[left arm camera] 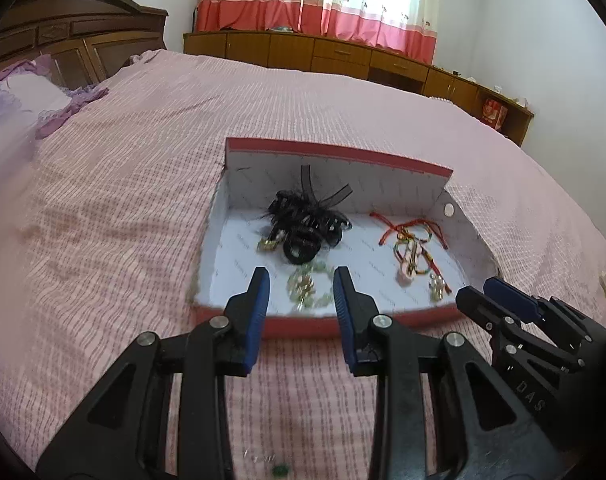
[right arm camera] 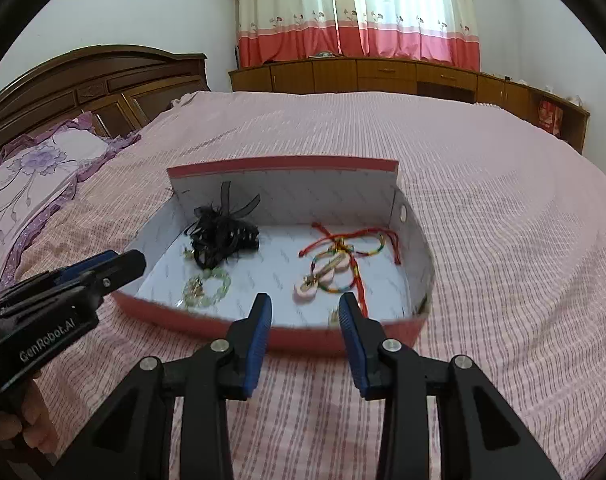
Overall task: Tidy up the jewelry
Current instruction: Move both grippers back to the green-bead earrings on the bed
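A red box (left arm camera: 343,155) with a white inside lies on the bed. It holds a black pile of hair clips and ribbon (left arm camera: 303,220), a green bead bracelet (left arm camera: 305,286), red and multicoloured cords (left arm camera: 415,240) and a pink clip (left arm camera: 405,276). My left gripper (left arm camera: 303,280) hovers at the box's near edge, open, nothing between its fingers. My right gripper (right arm camera: 306,304) is open too, over the near edge (right arm camera: 303,330) close to the cords (right arm camera: 343,252) and pink clip (right arm camera: 323,280). Each gripper shows in the other view: the right one (left arm camera: 487,292), the left one (right arm camera: 123,264).
The box rests on a pink striped bedspread (left arm camera: 123,200). A purple pillow (right arm camera: 35,168) and a dark wooden headboard (right arm camera: 103,80) are at the far left. Low wooden cabinets (right arm camera: 383,74) and curtains line the far wall. A small green bead (left arm camera: 281,470) lies on the bed below my left gripper.
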### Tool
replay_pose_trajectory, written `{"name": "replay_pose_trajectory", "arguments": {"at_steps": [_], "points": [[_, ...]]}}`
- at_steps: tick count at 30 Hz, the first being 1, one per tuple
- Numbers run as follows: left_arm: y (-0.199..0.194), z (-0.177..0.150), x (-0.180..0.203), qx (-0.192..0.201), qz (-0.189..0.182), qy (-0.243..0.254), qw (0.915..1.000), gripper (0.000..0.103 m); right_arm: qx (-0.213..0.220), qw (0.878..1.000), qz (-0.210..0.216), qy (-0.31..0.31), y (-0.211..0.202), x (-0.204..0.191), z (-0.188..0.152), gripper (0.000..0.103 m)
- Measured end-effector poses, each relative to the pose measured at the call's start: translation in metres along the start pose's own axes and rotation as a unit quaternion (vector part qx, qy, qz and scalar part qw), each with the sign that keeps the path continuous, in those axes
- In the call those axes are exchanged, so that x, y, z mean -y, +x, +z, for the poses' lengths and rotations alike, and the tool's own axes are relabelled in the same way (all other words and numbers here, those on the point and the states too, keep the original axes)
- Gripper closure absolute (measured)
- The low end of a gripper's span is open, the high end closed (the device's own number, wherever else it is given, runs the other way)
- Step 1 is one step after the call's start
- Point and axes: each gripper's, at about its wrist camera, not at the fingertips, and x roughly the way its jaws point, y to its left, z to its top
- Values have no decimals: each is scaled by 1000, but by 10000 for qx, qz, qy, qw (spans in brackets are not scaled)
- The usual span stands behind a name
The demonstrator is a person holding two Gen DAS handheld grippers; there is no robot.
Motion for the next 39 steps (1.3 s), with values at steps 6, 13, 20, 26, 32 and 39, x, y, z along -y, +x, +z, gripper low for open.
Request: {"name": "replay_pose_trajectory", "arguments": {"at_steps": [6,13,20,26,32,39], "points": [[-17,-11,-5,-232,10,53,9997,78,-129,9998,105,78,-18,-1,-14,65],[-33,-25,-11,-513,-15,70,9987,78,-228,9994,193,176,-40,0,-32,65],[-40,-41,-14,-807,-138,42,9966,78,-378,9984,303,289,-54,0,-49,65],[-45,-59,-10,-984,-177,146,9949,78,-550,9968,416,409,-61,-3,-67,65],[-43,-72,-8,-1144,-172,149,9932,78,-742,9947,532,479,-62,-7,-82,65],[-37,-81,-6,-1166,-157,196,9929,79,-915,9925,593,558,-56,-7,-93,65]]}}
